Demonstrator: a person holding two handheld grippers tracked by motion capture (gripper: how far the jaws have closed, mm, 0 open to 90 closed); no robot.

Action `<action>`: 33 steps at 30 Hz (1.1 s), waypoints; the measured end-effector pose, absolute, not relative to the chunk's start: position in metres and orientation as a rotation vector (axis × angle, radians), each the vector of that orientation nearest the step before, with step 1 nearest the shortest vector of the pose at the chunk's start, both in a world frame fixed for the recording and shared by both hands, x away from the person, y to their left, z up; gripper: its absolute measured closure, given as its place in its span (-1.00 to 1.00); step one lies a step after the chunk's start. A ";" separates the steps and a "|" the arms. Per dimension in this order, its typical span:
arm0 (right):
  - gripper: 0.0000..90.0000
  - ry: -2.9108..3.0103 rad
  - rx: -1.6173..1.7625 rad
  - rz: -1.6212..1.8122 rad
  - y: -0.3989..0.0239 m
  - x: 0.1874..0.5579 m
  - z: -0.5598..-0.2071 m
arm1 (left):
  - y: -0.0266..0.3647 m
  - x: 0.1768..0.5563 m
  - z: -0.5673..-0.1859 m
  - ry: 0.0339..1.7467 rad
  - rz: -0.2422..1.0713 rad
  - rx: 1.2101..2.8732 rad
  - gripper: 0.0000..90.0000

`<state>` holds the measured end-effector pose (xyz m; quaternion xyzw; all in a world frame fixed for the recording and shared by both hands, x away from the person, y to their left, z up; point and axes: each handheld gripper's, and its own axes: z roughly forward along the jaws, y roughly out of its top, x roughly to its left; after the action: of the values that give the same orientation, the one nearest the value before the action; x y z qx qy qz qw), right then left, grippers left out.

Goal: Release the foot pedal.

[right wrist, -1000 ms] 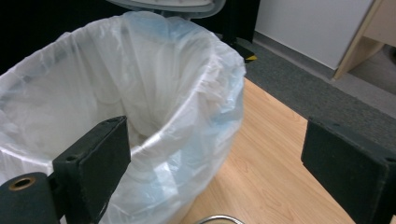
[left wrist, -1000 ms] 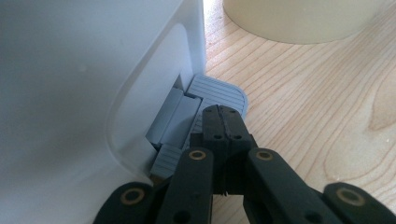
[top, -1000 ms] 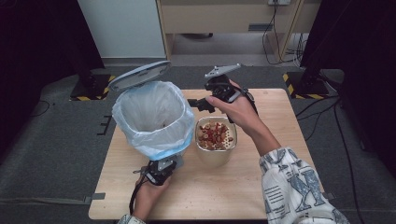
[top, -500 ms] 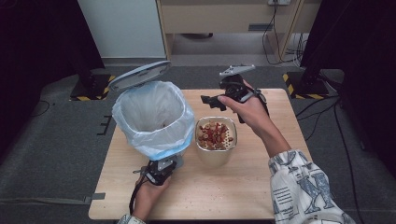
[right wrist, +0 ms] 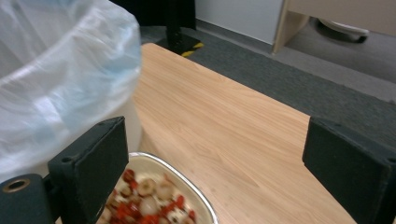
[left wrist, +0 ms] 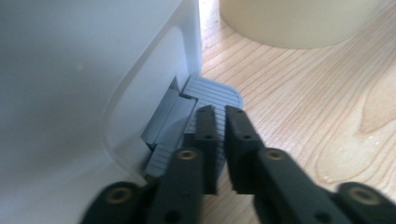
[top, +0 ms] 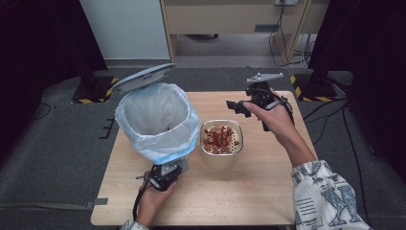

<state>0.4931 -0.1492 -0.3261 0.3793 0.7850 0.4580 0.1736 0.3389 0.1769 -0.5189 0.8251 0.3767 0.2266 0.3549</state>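
A white pedal bin [top: 158, 120] lined with a pale blue bag stands at the table's left, its grey lid [top: 143, 76] raised. A bowl [top: 221, 139] of red and white food pieces sits just right of it. At the bin's foot, my left gripper [top: 165, 172] rests over the grey pedal [left wrist: 210, 93]. Its jaws [left wrist: 220, 112] have just been opening to a narrow gap, with nothing between them. My right gripper [top: 238, 108] hangs wide open and empty above the table behind the bowl [right wrist: 154, 196], pointing toward the bin bag [right wrist: 56, 79].
The wooden table [top: 268, 191] has bare room at the front right and behind the bowl. A desk and cables stand beyond the far edge. The bowl's side [left wrist: 299, 23] is close to the pedal.
My right gripper has moved rightward, away from the bin's mouth, and a little lower. The left hand has stayed at the pedal and the lid remains up.
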 end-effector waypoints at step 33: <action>-0.85 2.015 1.307 1.151 -0.243 0.463 -0.400 | 0.180 0.324 -0.507 0.972 0.468 2.068 -0.27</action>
<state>0.4629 -0.2425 -0.3999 0.4768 0.7350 0.4200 0.2368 0.3245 0.1796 -0.5069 0.8151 0.3831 0.1846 0.3935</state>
